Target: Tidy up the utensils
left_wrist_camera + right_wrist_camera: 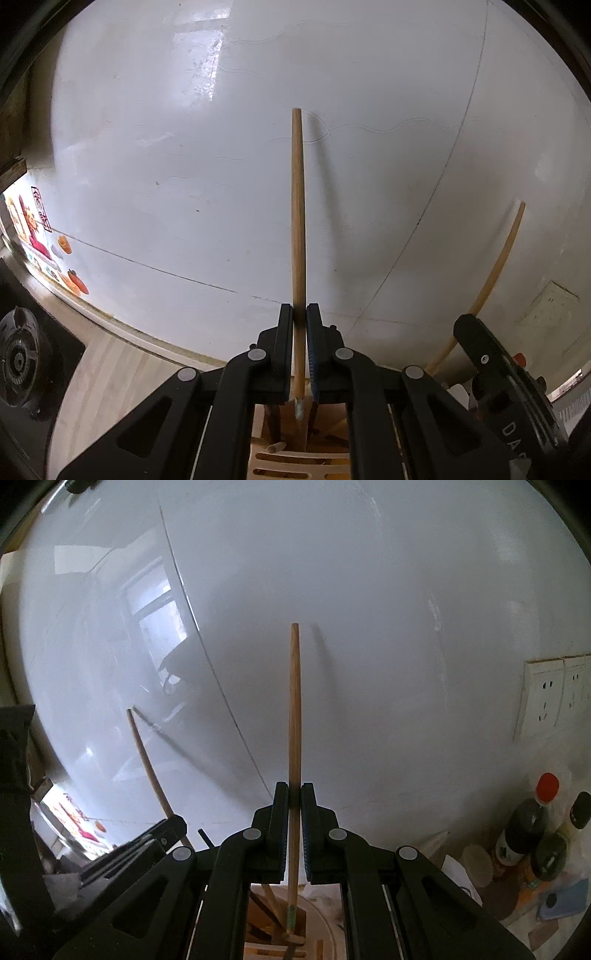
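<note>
Left hand-held gripper (300,308): jaws pressed onto a chopstick (297,206), pinched low on its shaft, long end sticking up and away toward the white wall (147,147). Right hand-held gripper (294,786): same story, pinching its own chopstick (294,709) low down, upper end free. In the left view you can see the right one's stick curving up at far right; in the right view the left one's stick shows at left.

Both lower tips sit just over a wooden holder (295,461) below the jaws; whether they touch it you cannot tell.

Handling, as judged: light, stiff wood, thin and round, so it will roll or pivot in the pads if you twist. Smooth finish, likely slippery. Not fragile, but a thin stick can snap if levered against a slot edge. Your low grip leaves a long free end; keep each stick in line with the jaws and guide its tip straight into the holder.

Bottles (535,830) stand near right on the bench.
</note>
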Motion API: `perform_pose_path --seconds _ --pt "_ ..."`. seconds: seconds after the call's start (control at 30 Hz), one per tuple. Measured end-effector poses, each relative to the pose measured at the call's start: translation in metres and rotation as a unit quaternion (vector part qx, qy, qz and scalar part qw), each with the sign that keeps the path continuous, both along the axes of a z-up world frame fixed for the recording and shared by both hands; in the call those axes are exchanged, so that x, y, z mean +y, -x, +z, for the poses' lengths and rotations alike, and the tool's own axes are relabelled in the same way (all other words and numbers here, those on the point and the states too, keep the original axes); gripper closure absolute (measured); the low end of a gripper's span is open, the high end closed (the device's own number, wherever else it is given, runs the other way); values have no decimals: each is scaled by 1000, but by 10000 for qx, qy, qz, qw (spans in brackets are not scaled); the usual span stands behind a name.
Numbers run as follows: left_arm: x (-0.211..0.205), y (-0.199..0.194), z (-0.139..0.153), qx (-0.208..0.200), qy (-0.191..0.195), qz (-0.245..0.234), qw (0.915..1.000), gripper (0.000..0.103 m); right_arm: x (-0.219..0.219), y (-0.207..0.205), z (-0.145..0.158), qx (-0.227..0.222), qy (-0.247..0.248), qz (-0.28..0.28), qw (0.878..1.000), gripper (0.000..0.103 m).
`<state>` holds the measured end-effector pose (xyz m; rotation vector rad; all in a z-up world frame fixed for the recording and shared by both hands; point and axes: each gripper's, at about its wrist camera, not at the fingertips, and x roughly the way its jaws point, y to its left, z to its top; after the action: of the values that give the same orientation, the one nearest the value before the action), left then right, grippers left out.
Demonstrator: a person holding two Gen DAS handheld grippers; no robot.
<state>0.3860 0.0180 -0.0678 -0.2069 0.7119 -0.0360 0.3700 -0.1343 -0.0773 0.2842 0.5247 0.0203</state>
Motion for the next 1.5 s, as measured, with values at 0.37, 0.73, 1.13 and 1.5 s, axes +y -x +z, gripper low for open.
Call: perform_pose_path --seconds 0.37,0.73,1.13,1.5 --pt "5 14 8 185 98 -233 9995 87 3 -4 -11 398 70 351 9986 95" --pt "6 56 37 198 55 -344 9992 4 -13 30 15 504 65 279 9983 50" --pt "38 110 41 66 -1241 106 9922 0 0 91 25 819 1053 -392 9903 3" --pt "38 179 51 72 -1383 10 9904 0 21 164 26 918 1382 -643 9840 0"
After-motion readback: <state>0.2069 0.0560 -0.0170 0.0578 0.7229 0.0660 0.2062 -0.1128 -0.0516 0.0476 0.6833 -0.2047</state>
